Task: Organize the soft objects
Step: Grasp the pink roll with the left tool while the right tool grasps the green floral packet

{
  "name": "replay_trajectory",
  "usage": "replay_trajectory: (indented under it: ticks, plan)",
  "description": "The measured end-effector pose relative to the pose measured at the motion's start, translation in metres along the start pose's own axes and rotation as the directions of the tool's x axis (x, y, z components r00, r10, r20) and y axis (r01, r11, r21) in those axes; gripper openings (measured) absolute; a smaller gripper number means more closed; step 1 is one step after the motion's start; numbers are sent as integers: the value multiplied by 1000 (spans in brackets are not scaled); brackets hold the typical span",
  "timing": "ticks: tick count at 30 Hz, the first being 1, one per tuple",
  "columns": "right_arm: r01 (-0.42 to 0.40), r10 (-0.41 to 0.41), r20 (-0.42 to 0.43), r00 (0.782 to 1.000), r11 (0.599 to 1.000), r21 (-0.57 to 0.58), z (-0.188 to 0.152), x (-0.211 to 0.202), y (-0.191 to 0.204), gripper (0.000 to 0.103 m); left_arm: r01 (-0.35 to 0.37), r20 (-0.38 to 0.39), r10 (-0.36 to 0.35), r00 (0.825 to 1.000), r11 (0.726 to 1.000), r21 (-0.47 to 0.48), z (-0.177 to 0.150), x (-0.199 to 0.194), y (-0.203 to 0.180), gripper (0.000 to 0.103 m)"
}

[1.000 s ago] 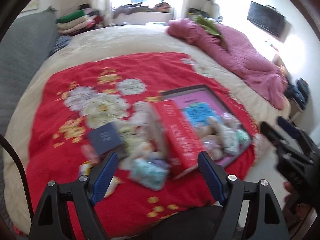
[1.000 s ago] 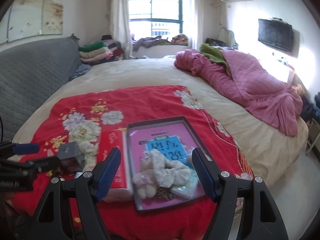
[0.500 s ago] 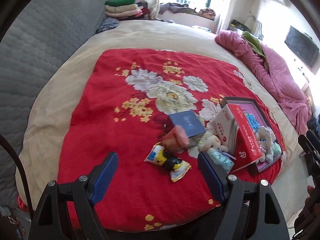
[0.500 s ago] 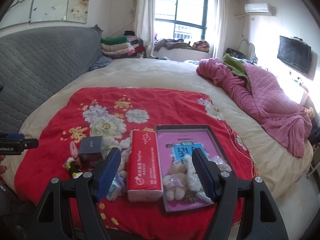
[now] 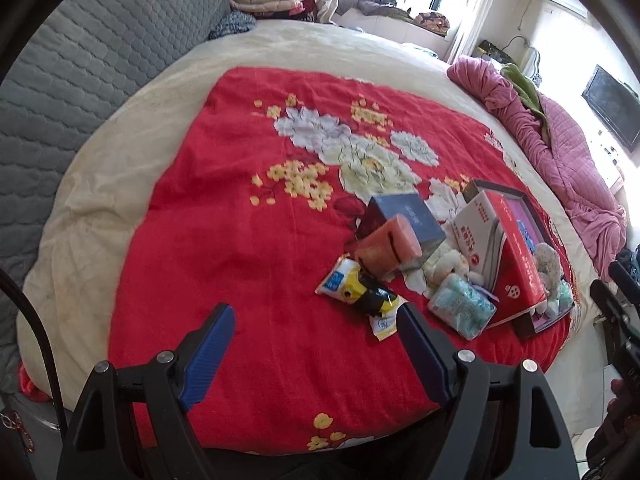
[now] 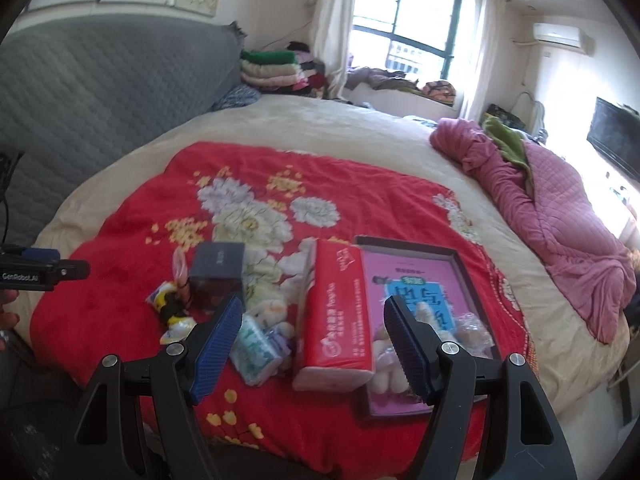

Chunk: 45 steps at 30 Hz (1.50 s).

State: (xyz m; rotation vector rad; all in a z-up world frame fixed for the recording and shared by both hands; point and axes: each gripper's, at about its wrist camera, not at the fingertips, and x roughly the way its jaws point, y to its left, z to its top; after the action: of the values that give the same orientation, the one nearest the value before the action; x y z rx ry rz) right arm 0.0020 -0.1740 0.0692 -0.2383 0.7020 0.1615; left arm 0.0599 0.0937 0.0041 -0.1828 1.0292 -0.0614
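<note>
On the red flowered blanket (image 5: pixel 240 240) lies a small heap: a dark blue box (image 5: pixel 408 216), a pink soft block (image 5: pixel 390 246), a yellow and black snack packet (image 5: pixel 360 292), a pale plush toy (image 5: pixel 446 266) and a teal tissue pack (image 5: pixel 462 306). A red tissue pack (image 6: pixel 336 312) leans against a dark tray (image 6: pixel 464 268) with a pink bottom and soft toys inside. My left gripper (image 5: pixel 316 346) hangs open over the blanket, left of the heap. My right gripper (image 6: pixel 314 340) stands open above the red tissue pack, empty.
A grey quilted headboard (image 6: pixel 100 92) runs along the left. A pink quilt (image 6: pixel 560 208) is bunched at the bed's right side. Folded clothes (image 6: pixel 272 68) are stacked by the window. A television (image 6: pixel 616 140) hangs on the right wall.
Both views have swung left and pulled back from the heap. The left gripper, earlier right over the toys and red pack, now sits over bare blanket. Jaws stay wide.
</note>
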Motion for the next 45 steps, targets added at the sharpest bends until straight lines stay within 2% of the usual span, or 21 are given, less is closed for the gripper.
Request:
replay_trajectory:
  ticks: [5,12,15,18,25,32,35,39,40,42,43,44,45]
  plan:
    - [-31,28,-50,998,998,-52,-13,24,20,75,28,-23,-27,999,999,21,-3,21,-14,83]
    - [-70,58,-114,992,992,-100,-29,55,43,75,36,-25,-34,999,994,103,9,59,-54,86]
    - [-74,60,-136,989,992,-103,-32,66,45,75,55,-34,-52,998,993,108,15,74,-66,86]
    - [-80,61,-172,983,991,-108,-37,79,45,75,41,-33,-38,999,994,101,21,89,-74,86]
    - [-76,29,-220,975,974,-211,-41,111,58,75,47,-38,-45,998,998,48,33,109,-59,86]
    - [-31,-92,-268,959,906,-423,-57,152,90,75,119,-30,-120,992,992,-31,36,113,-30,83]
    - [-10,-131,-264,956,880,-474,-64,165,94,75,141,-18,-142,990,989,-46,38,113,-27,80]
    - [3,-148,-251,956,867,-498,-67,176,96,74,196,-17,-198,980,977,-78,40,120,-27,66]
    - [5,-150,-250,957,866,-501,-67,179,96,74,203,-26,-206,978,975,-87,40,123,-27,66]
    - [12,-156,-243,957,861,-508,-68,182,97,75,217,-29,-221,975,971,-98,40,127,-28,56]
    - [14,-157,-239,958,862,-507,-68,183,98,74,215,-31,-219,975,972,-91,40,128,-29,55]
    - [7,-150,-245,958,865,-502,-67,185,97,73,216,-27,-219,975,972,-92,40,128,-29,52]
    - [4,-147,-247,958,868,-497,-67,187,97,64,222,-25,-226,974,970,-94,40,127,-29,44]
